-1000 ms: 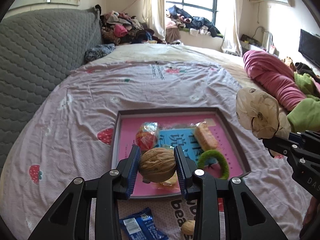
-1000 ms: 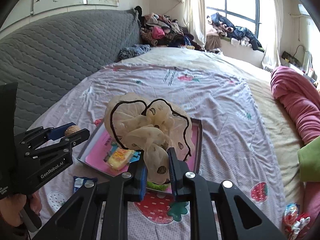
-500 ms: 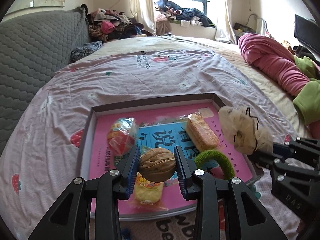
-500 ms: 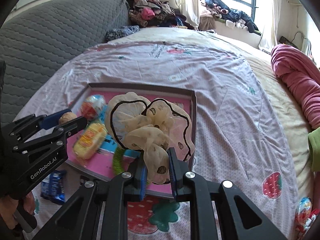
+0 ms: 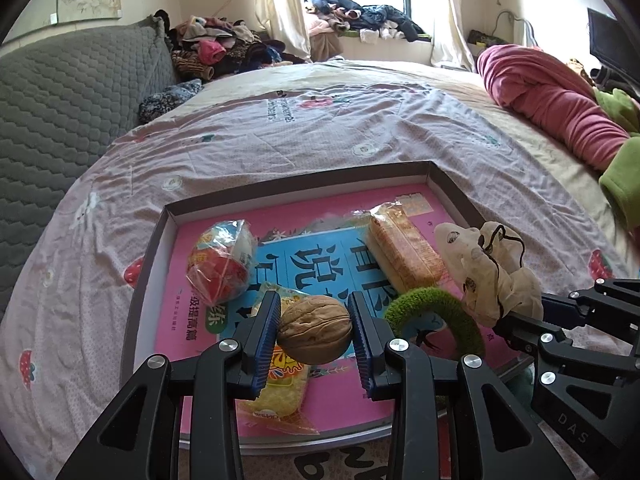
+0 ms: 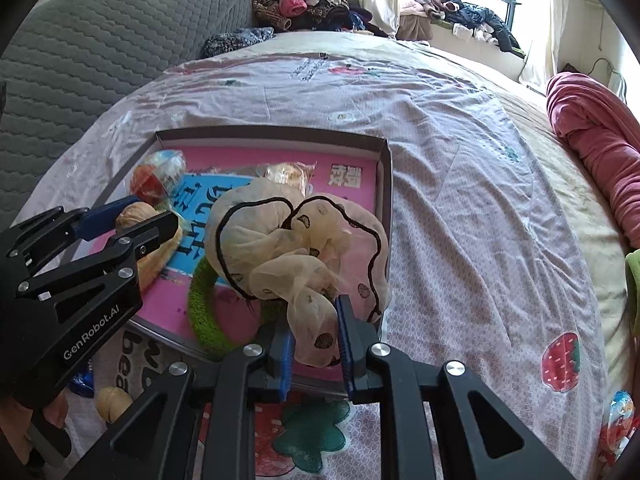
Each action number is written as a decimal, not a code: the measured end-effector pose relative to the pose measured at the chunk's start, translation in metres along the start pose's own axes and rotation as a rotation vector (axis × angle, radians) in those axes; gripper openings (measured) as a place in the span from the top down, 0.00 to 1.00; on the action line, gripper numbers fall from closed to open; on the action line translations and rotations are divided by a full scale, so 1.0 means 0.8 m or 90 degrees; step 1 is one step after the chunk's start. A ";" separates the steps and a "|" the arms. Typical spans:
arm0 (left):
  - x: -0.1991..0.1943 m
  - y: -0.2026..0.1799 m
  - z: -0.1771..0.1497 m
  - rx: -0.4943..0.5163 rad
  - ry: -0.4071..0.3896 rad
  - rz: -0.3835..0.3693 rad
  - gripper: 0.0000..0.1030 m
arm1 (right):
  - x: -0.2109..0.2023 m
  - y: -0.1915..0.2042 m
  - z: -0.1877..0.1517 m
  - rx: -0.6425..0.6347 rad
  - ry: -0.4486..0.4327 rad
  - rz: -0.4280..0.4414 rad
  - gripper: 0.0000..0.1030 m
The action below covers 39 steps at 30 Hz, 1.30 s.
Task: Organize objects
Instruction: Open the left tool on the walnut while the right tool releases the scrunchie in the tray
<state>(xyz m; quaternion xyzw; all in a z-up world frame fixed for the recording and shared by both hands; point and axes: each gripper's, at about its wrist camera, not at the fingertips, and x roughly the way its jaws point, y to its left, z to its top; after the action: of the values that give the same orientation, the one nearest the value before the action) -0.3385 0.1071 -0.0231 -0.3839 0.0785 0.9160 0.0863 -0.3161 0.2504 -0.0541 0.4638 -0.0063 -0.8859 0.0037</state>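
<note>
A shallow grey box (image 5: 149,256) with a pink book on its floor lies on the bed. In it are a red-and-white wrapped snack (image 5: 219,264), an orange wrapped cake (image 5: 404,252), a yellow snack packet (image 5: 280,392) and a green fuzzy hair ring (image 5: 440,312). My left gripper (image 5: 314,330) is shut on a walnut (image 5: 314,330), low over the box's near part. My right gripper (image 6: 314,346) is shut on a cream scrunchie (image 6: 296,240), held over the box's right near corner (image 6: 386,184).
A second walnut (image 6: 113,402) and a blue packet (image 6: 82,380) lie on the sheet in front of the box. A wrapped candy (image 6: 620,412) lies at the far right. A pink blanket roll (image 5: 548,100) and green cloth (image 5: 624,168) lie to the right, a grey headboard (image 5: 60,92) to the left.
Both grippers have come forward and down over the box, still holding the walnut and the scrunchie. The scrunchie now hangs lower, close to the green ring.
</note>
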 end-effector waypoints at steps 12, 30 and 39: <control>0.004 0.002 -0.004 0.000 0.003 0.017 0.62 | 0.004 0.002 -0.002 -0.002 0.015 0.003 0.78; -0.006 0.007 -0.005 -0.006 0.003 0.031 0.28 | 0.002 0.004 -0.006 -0.004 0.027 -0.003 0.62; -0.015 0.010 -0.007 -0.004 0.007 0.030 0.21 | -0.007 0.006 -0.005 -0.005 0.023 -0.010 0.51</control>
<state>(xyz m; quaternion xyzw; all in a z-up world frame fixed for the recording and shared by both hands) -0.3281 0.0971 -0.0178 -0.3873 0.0854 0.9158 0.0629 -0.3094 0.2458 -0.0517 0.4801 0.0010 -0.8772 -0.0012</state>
